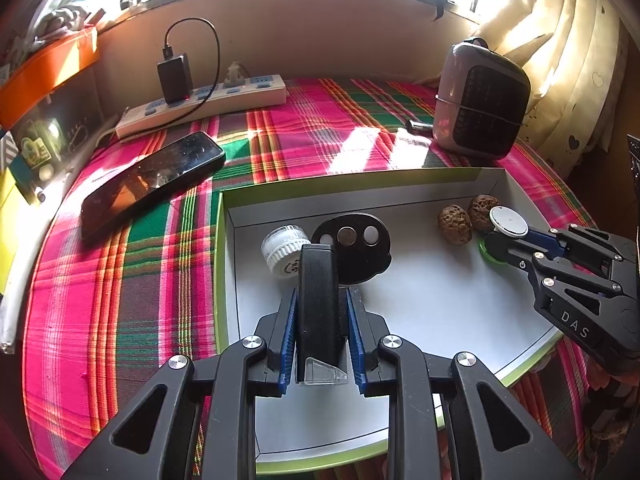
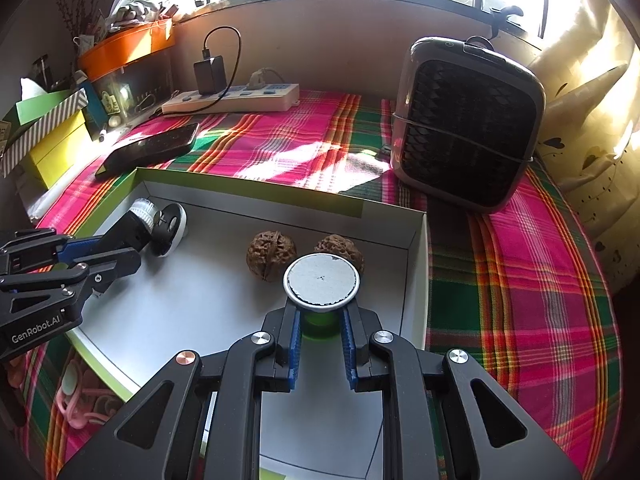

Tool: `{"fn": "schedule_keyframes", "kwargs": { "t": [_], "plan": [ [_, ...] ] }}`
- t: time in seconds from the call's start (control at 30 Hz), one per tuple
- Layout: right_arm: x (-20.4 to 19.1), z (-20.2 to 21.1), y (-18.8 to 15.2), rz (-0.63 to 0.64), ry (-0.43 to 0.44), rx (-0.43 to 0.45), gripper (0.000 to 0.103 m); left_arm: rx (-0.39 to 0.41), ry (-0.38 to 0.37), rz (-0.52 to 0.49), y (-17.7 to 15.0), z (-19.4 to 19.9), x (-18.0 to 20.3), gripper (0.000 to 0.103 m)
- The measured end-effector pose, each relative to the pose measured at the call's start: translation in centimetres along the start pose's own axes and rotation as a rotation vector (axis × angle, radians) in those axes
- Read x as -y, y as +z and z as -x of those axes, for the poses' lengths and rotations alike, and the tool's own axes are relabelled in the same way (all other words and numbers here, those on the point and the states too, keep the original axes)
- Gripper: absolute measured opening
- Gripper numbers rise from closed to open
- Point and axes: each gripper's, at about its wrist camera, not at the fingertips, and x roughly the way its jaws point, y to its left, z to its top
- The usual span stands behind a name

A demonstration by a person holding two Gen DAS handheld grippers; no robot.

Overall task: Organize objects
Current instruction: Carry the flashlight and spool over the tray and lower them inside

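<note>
Now | left claw (image 1: 322, 312) grips black case (image 1: 318, 304) | right claw (image 2: 320, 322) (shut) holds green disc (image 2: 320, 322)

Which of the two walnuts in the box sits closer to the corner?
The darker walnut farther right, beside the box corner, partly hidden behind the round disc. The other walnut lies more toward the box's middle.

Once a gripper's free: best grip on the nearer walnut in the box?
Across the middle of the nearer walnut, coming from above. It is a rough ball lying free on the box floor, a gap separating it from the other walnut for one finger.
</note>
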Motion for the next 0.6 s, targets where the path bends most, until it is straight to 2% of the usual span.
{"fn": "schedule_keyframes", "kwargs": {
  "t": [0.6],
  "plan": [
    [-0.04, 0.11, -0.18, -0.015, 0.012, -0.004, 0.02, 0.005, 0.024, -0.016, -0.02, -0.11, 0.26, 0.022]
  ]
}}
